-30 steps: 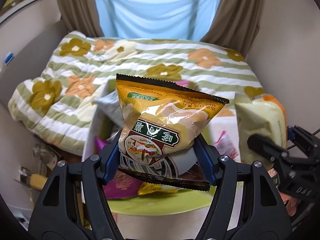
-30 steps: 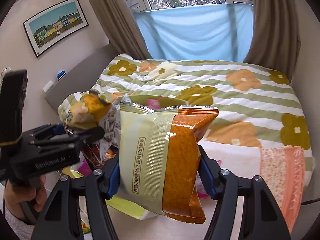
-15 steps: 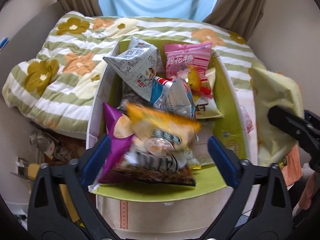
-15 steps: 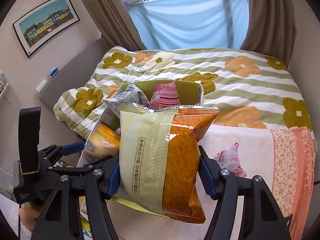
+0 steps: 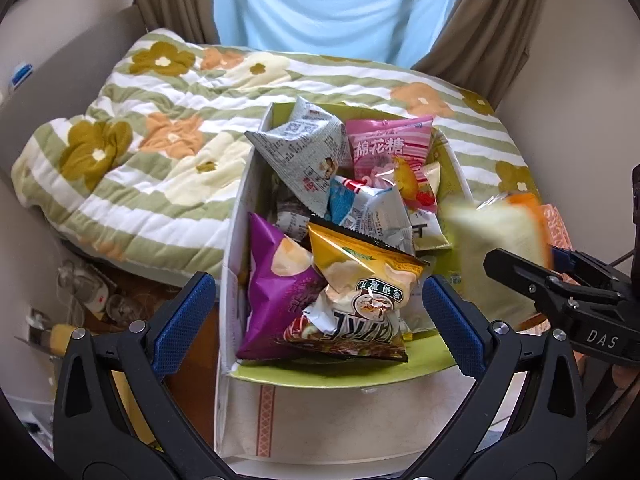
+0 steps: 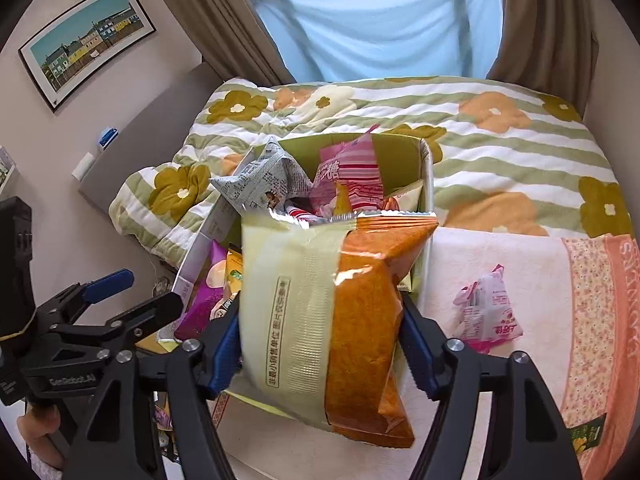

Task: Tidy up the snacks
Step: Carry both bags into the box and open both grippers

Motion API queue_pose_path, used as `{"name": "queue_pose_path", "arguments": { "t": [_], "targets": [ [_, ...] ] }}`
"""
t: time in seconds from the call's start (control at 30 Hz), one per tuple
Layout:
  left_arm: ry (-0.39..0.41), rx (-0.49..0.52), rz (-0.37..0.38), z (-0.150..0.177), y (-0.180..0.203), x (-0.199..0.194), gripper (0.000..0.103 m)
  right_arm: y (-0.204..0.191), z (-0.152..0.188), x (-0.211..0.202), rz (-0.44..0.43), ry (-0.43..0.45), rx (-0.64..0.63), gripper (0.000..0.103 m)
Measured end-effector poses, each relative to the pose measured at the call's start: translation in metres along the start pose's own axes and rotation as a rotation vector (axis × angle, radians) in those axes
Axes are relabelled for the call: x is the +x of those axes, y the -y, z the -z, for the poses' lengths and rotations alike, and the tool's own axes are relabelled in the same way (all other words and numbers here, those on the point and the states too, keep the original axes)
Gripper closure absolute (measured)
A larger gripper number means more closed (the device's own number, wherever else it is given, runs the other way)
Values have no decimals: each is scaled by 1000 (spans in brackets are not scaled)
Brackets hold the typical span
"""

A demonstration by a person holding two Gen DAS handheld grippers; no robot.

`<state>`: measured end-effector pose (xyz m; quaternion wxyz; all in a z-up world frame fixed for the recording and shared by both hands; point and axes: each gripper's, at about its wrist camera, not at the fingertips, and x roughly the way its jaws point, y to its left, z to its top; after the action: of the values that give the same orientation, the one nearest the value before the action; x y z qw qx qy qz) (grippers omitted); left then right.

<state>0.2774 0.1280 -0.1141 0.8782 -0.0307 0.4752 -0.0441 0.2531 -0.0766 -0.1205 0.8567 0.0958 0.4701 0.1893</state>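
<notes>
Left tongs: fully released, empty, above the near end of the snack box. The yellow chip bag lies in the box on other packets. Right tongs: opening, with the cream-and-orange bag between the pads, at the box's right edge.

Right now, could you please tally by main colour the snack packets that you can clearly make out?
Pink: 2, the marshmallow bag and the small packet
Grey: 1, the newsprint packet
Purple: 1, the purple bag
Yellow: 1, the yellow bag
Blue and white: 1, the blue-and-white packet
Cream and orange: 1, the cream-and-orange bag
Total: 7. Others in the box are too buried to count.
</notes>
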Motion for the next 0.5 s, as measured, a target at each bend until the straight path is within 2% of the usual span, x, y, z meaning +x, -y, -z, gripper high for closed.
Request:
{"name": "queue_pose_path", "arguments": {
  "t": [0.07, 0.17, 0.27, 0.5],
  "targets": [
    [8, -1, -11, 2, -3, -5, 0, 0, 2, -3, -2, 21, 15, 11],
    [-2, -13, -43, 6, -9, -5, 0, 2, 7, -9, -7, 42, 27, 10],
    [-9, -36, -26, 12, -16, -5, 0, 1, 14, -12, 8, 30, 26, 10],
    [10, -12, -1, 22, -14, -16, 0, -4, 23, -31, 28, 76, 45, 10]
  ]
}}
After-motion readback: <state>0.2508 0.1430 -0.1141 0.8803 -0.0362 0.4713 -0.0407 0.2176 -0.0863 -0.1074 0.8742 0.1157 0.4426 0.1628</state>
